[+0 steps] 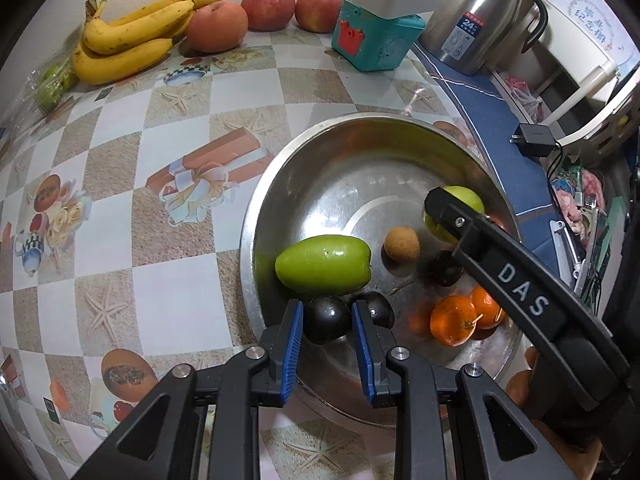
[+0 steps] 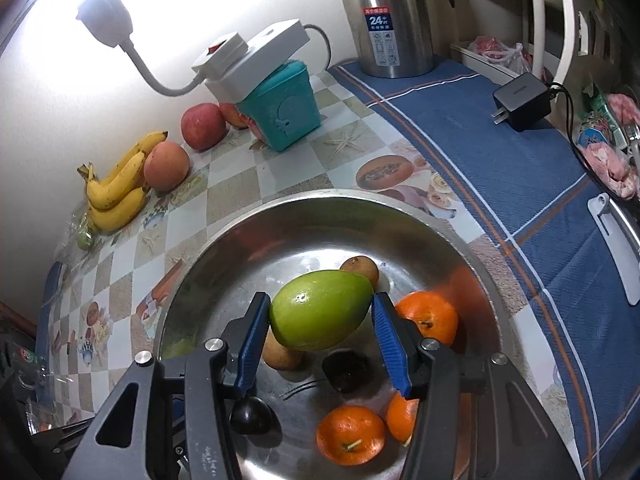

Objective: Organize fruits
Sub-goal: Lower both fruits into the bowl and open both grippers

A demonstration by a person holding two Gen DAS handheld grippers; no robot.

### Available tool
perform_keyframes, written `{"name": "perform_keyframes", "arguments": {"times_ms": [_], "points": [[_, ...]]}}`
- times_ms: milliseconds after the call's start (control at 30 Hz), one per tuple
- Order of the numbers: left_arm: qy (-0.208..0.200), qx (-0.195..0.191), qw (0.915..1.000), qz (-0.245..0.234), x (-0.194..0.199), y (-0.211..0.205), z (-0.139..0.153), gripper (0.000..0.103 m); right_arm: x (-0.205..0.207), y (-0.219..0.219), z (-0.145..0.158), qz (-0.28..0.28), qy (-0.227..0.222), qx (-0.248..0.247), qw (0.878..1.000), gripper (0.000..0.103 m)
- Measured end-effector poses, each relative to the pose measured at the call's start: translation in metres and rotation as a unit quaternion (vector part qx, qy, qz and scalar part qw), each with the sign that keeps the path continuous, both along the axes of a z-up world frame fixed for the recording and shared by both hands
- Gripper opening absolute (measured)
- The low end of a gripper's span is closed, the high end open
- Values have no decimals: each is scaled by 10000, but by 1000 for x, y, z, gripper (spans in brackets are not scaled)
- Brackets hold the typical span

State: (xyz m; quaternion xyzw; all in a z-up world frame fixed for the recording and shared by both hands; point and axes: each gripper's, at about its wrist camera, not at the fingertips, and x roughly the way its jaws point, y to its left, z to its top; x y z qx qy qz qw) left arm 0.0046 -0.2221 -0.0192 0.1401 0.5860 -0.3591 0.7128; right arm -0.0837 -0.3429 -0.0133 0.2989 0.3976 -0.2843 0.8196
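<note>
A steel bowl (image 1: 276, 184) (image 2: 320, 197) on the patterned table holds several fruits. My left gripper (image 1: 328, 307) is shut on a dark plum (image 1: 325, 326) just above the bowl's near rim. Beside it lie a green fruit (image 1: 323, 266), a brown fruit (image 1: 402, 244), another dark plum (image 1: 380, 309) and two oranges (image 1: 454, 320). My right gripper (image 2: 320, 299) is shut on a second green fruit (image 2: 318, 316), held over the middle of the bowl. Under it I see oranges (image 2: 429, 316), brown fruits (image 2: 361, 267) and a dark fruit (image 2: 347, 370). One of the right gripper's fingers (image 1: 500, 268) crosses the left wrist view.
Bananas (image 1: 128, 36) and three peaches (image 1: 216, 26) lie along the far wall. A teal box (image 1: 376, 44) carries a white power strip with a lamp (image 2: 106, 16). A steel thermos (image 1: 480, 16) and a black charger (image 1: 534, 141) stand on the blue cloth at right.
</note>
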Motion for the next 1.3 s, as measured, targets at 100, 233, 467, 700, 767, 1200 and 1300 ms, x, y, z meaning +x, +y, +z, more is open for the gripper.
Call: {"name": "perform_keyframes", "arguments": {"times_ms": [100,233,467,700,767,1200,1300], "points": [[-15,30,10000,-3,1,0,-1,27,3,0,-3,9,12,27,10000,54],[-5,90,10000,-26,1,-2,-4,27,8,3,-4,47,22,-26,10000,54],[-15,157,9999,-43,0,-6,-7,27,17,9,-6,151,55,-67,9998,55],[13,140,9999,-11,2,-4,-7,28,18,10,-6,145,83,-37,9999,55],[21,137,9999,-1,2,-3,-6,29,17,9,-6,129,82,-7,9999,55],[78,-11,10000,3,2,4,7,42,10,8,6,55,-145,53,9999,55],[90,-111,9999,72,4,8,14,42,8,9,9,43,-161,38,9999,55]]}}
